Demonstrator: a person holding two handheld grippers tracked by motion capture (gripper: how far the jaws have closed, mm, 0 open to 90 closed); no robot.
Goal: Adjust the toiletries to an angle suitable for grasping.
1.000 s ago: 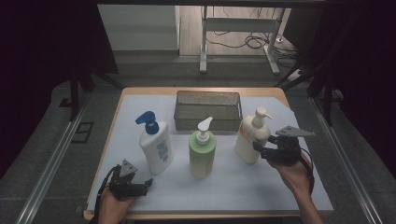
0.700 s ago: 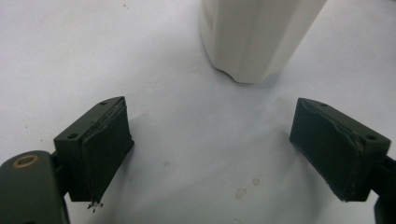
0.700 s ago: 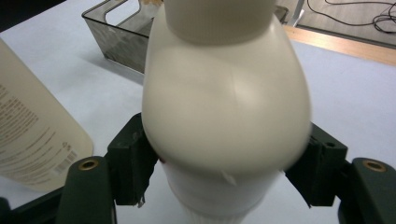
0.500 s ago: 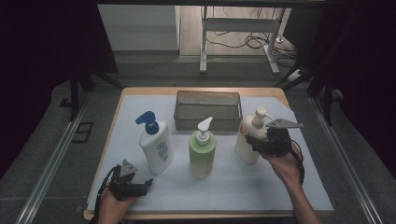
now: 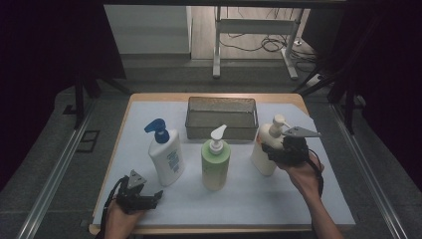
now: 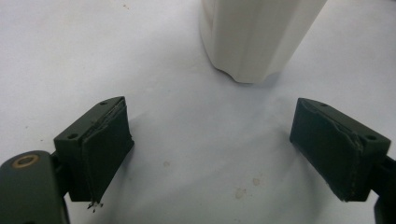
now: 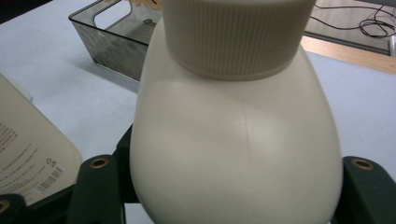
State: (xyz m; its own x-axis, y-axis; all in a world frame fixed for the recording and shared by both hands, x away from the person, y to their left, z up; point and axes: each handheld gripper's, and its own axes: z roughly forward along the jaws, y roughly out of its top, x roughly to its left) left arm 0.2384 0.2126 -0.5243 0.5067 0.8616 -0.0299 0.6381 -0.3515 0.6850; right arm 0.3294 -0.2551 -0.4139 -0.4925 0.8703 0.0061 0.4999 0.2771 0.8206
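A cream pump bottle (image 5: 261,160) stands upright on the right of the white mat. My right gripper (image 5: 271,152) reaches in from the right and is shut on its shoulder; the jaws have just been closing with the bottle between them. In the right gripper view the bottle (image 7: 233,149) spans the whole gap of that gripper (image 7: 229,198), touching both jaws. My left gripper (image 5: 152,197) rests near the mat's front left, open with nothing between its fingers (image 6: 105,149). The base of the white bottle (image 6: 257,37) with the blue pump (image 5: 166,159) stands just beyond it.
A green pump bottle (image 5: 215,162) stands mid-mat, between the other two; its label side (image 7: 32,154) is close to the left of the held bottle. A dark mesh basket (image 5: 221,131) sits behind the bottles. The table's front edge runs just behind the left hand.
The right hand moved left toward the cream bottle, and its jaws now sit around the bottle's shoulder. The left gripper has stayed put.
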